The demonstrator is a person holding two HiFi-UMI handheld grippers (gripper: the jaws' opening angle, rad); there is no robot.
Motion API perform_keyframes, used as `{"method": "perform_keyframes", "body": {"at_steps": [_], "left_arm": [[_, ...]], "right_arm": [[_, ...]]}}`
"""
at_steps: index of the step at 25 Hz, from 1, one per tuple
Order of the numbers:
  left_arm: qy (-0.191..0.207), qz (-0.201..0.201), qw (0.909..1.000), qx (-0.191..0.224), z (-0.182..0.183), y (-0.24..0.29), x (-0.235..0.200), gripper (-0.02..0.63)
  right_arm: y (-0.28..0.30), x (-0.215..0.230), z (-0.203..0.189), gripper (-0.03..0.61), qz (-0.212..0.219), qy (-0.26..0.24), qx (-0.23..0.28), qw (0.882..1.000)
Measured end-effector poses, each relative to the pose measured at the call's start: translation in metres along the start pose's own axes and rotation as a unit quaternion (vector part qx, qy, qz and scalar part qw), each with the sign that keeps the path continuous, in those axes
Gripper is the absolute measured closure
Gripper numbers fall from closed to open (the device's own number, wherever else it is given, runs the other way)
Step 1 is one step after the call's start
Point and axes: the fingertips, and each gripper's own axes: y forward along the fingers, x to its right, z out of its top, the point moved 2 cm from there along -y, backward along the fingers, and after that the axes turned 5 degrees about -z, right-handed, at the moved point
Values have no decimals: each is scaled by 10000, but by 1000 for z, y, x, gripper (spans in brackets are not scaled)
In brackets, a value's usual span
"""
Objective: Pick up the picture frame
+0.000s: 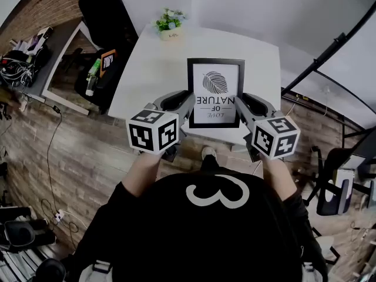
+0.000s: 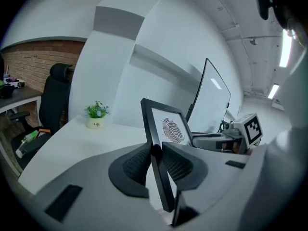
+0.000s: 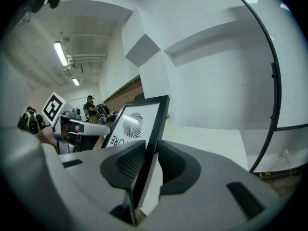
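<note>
Presently: picture frame [image 1: 215, 93] is held between both grippers, over the near half of the white table [image 1: 147, 69]. Left gripper [image 1: 188, 106] pinches the frame's left edge, pads tight on the black moulding. Right gripper [image 1: 242, 106] pinches the right edge likewise. Leaf print faces the head view, lettering upside down there. Small potted plant [image 1: 170, 23] sits at the table's far edge, well apart.

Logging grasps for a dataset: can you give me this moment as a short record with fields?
held object: picture frame, black, leaf print
left gripper: jaws shut on frame's left edge
right gripper: jaws shut on frame's right edge
surface: white table
also there: potted plant at table's far end
</note>
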Motion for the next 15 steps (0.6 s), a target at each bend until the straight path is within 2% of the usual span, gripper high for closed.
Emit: {"method": "perform_keyframes", "body": {"at_steps": [6, 15], "left_arm": [[120, -79, 9996, 263, 13, -18, 15, 528], [314, -124, 9978, 562, 26, -42, 30, 528]], "right_arm": [[-21, -12, 20, 483, -35, -280, 325, 9991], [-42, -28, 34, 483, -16, -398, 718, 9966]]}}
